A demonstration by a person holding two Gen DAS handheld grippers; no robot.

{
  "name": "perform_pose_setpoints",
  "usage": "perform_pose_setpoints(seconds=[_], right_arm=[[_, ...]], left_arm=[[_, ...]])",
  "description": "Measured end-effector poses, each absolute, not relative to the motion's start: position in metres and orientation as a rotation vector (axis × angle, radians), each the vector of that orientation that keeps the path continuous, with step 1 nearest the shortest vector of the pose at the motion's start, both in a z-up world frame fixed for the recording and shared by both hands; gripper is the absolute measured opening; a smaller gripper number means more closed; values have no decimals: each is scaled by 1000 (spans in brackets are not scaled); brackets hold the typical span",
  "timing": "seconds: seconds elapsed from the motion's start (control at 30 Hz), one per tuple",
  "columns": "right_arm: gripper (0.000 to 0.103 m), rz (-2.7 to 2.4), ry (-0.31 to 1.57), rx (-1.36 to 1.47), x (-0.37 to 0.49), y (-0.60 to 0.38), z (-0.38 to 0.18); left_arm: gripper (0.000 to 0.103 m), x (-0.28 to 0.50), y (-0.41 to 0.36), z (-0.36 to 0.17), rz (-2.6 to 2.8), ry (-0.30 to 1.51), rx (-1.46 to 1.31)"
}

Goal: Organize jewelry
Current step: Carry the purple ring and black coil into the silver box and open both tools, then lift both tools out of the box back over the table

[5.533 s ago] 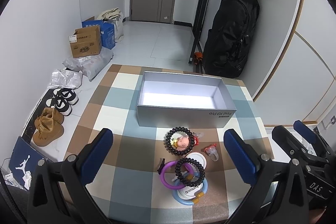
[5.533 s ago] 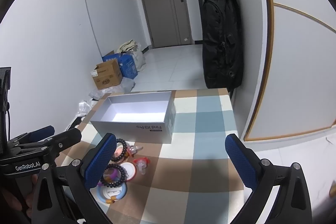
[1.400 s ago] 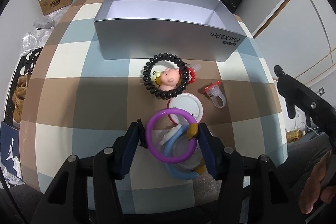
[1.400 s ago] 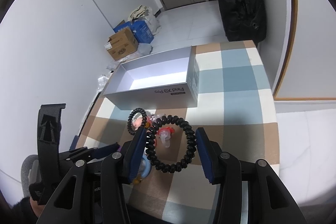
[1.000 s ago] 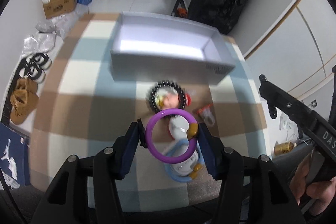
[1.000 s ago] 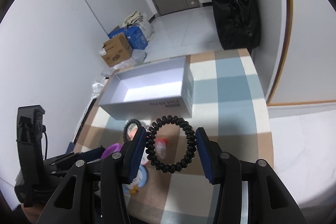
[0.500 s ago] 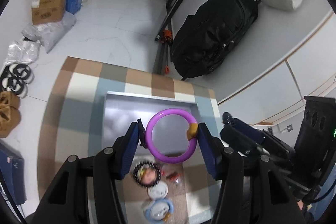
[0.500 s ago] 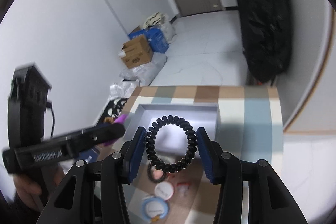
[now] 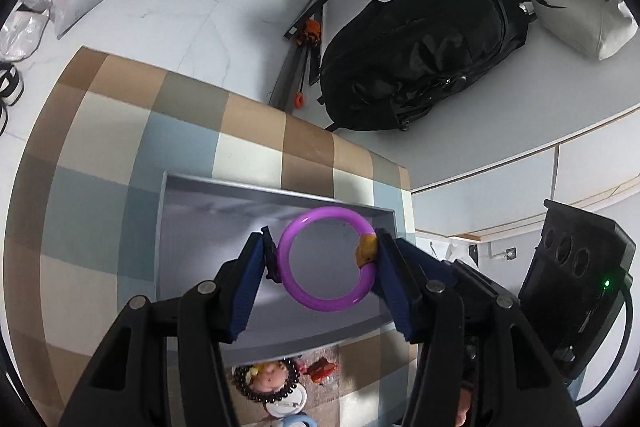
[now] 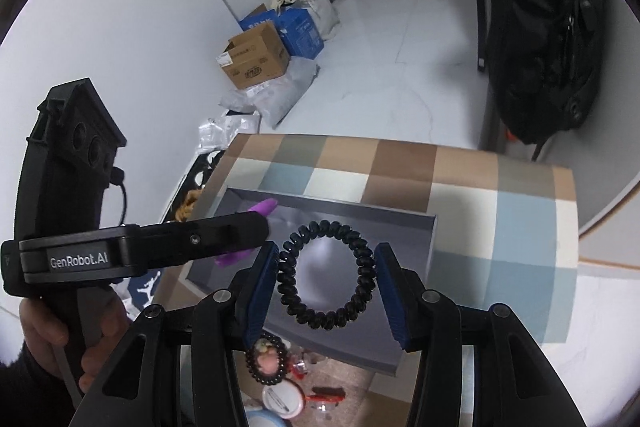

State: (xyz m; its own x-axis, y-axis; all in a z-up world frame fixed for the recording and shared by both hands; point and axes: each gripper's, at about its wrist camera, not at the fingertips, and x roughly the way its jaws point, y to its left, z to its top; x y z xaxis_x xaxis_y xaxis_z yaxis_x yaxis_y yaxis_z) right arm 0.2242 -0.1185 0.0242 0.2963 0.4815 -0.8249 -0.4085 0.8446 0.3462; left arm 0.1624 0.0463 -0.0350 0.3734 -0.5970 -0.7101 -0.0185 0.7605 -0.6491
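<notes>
My left gripper (image 9: pixel 326 259) is shut on a purple ring with an orange bead (image 9: pixel 304 295) and holds it high above the open grey box (image 9: pixel 188 227). My right gripper (image 10: pixel 327 275) is shut on a black coil hair tie (image 10: pixel 286 275), also held above the grey box (image 10: pixel 400 227). The left gripper and the purple ring (image 10: pixel 264 207) show at the left in the right wrist view. On the checked tablecloth (image 9: pixel 100 155) in front of the box lie a beaded bracelet with a pink charm (image 10: pixel 266 359), a white round badge (image 10: pixel 282 401) and small red pieces (image 10: pixel 328 393).
A black backpack (image 9: pixel 412 63) and a white bag (image 9: pixel 580 11) hang at the wall beyond the table. Cardboard and blue boxes (image 10: pixel 260 59) and plastic bags (image 10: pixel 280 95) lie on the floor to the left. The table edge runs close behind the box.
Both grippers have closed on their rings, lifted them off the cloth and carried them forward and up; they now hang over the grey box.
</notes>
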Motion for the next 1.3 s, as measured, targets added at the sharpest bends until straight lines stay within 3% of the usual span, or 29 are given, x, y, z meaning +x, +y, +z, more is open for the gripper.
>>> perform_pose_setpoints(seconds=[0.43, 0.5, 0.53, 0.57, 0.6, 0.63, 0.8, 0.9, 1.3], right_arm=[[49, 567, 1158, 14, 229, -109, 9], [51, 561, 1143, 16, 231, -110, 11], [55, 566, 1135, 19, 231, -110, 12], [61, 566, 1123, 21, 231, -111, 13], [74, 560, 1106, 24, 231, -112, 15], [80, 555, 1091, 26, 230, -112, 18], [85, 552, 1054, 2, 223, -113, 30], [95, 526, 1044, 10, 218, -117, 31], [102, 368, 1035, 106, 198, -157, 44]], left_arm=[[51, 170, 60, -47, -403, 1135, -770], [58, 169, 64, -46, -403, 1121, -794], [65, 169, 66, -45, -406, 1114, -809], [79, 168, 68, -45, -409, 1107, -824], [84, 166, 71, -44, -413, 1094, -844], [84, 165, 72, -43, -425, 1082, -862], [84, 162, 70, -35, -460, 1059, -867], [84, 158, 70, -33, -435, 1047, -838], [84, 128, 71, -10, -308, 924, -628]])
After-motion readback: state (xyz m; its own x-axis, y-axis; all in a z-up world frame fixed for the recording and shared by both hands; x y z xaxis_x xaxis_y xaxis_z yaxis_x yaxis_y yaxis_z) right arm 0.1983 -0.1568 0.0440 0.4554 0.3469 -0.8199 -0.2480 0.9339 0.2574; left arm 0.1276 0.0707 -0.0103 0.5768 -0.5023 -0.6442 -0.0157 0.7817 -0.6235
